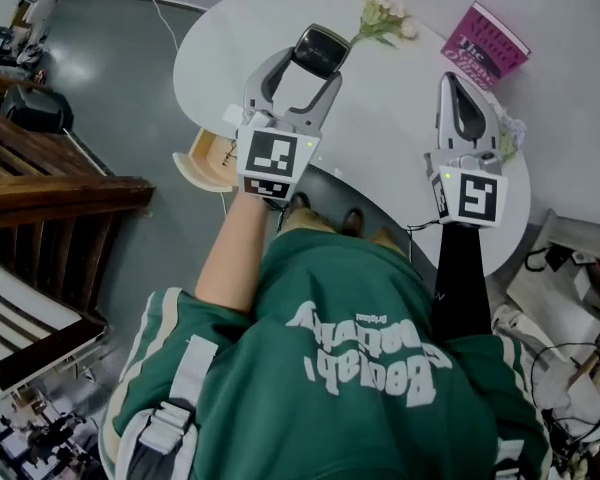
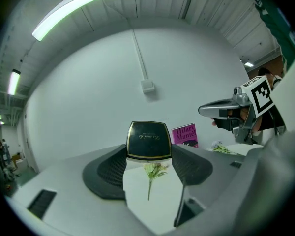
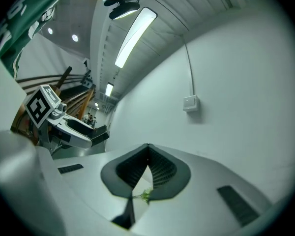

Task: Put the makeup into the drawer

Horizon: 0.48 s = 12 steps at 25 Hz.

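A black makeup compact with a gold rim is clamped between the jaws of my left gripper, held above the white table. The left gripper view shows the compact upright between the pads, with the left gripper shut on it. My right gripper hovers over the table's right side, its jaws shut with nothing between them; in its own view the right gripper has its tips touching. A wooden drawer stands pulled out under the table's near left edge.
A sprig of pale flowers lies on the table beyond the compact. A magenta book rests at the back right, with a second small posy by the right gripper. Dark wooden furniture stands to the left on the floor.
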Each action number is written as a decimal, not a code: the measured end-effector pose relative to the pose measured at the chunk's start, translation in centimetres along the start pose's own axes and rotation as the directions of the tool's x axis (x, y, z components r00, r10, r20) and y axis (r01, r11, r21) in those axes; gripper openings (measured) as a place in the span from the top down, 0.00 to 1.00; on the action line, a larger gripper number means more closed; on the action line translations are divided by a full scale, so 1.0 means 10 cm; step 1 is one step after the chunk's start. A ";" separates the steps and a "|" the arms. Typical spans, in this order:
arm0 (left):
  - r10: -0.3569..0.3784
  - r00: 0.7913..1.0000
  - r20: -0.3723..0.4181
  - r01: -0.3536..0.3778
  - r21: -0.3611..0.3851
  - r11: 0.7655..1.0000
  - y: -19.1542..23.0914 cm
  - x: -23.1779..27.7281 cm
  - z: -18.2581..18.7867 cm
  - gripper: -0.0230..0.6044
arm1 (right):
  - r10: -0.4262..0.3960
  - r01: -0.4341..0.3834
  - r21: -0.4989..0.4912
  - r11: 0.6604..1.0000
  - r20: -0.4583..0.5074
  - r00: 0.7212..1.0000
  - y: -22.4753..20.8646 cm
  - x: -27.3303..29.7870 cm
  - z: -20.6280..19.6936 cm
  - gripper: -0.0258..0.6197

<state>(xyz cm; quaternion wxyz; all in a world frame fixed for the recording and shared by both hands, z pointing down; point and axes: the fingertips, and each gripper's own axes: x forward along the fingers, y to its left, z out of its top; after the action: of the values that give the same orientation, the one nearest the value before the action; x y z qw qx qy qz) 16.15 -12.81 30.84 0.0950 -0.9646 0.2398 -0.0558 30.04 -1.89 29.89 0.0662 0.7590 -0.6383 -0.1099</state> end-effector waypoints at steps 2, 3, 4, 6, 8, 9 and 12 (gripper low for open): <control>0.042 0.999 -0.016 -0.042 0.009 0.999 0.17 -0.15 -0.05 0.46 | 0.057 -0.057 0.017 0.998 0.019 0.998 0.21 0.17 0.03 0.95; 0.069 0.997 -0.024 -0.069 0.012 0.998 0.27 -0.24 -0.08 0.46 | 0.087 -0.088 0.023 0.996 0.029 0.996 0.32 0.27 0.04 0.95; 0.100 0.995 -0.030 -0.100 0.012 0.995 0.37 -0.34 -0.11 0.46 | 0.119 -0.120 0.028 0.992 0.038 0.992 0.44 0.36 0.06 0.95; 0.168 0.985 -0.044 -0.168 0.005 0.986 0.60 -0.56 -0.17 0.46 | 0.182 -0.184 0.034 0.982 0.048 0.982 0.72 0.54 0.09 0.95; 0.230 0.971 -0.060 -0.231 0.000 0.973 0.82 -0.79 -0.23 0.46 | 0.237 -0.239 0.042 0.970 0.052 0.970 0.99 0.68 0.12 0.95; 0.258 0.964 -0.069 -0.259 -0.002 0.966 0.92 -0.90 -0.26 0.46 | 0.266 -0.269 0.042 0.962 0.058 0.962 1.13 0.74 0.13 0.95; 0.326 0.941 -0.095 -0.328 -0.003 0.945 1.15 -1.19 -0.37 0.46 | 0.341 -0.345 0.049 0.937 0.078 0.937 1.50 0.91 0.16 0.95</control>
<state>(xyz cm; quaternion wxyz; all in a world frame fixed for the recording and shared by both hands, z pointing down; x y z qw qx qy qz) -0.10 -17.78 31.31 0.0823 -0.9086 0.4011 -0.0821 16.82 -13.45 31.23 0.0391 0.6335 -0.7658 -0.1028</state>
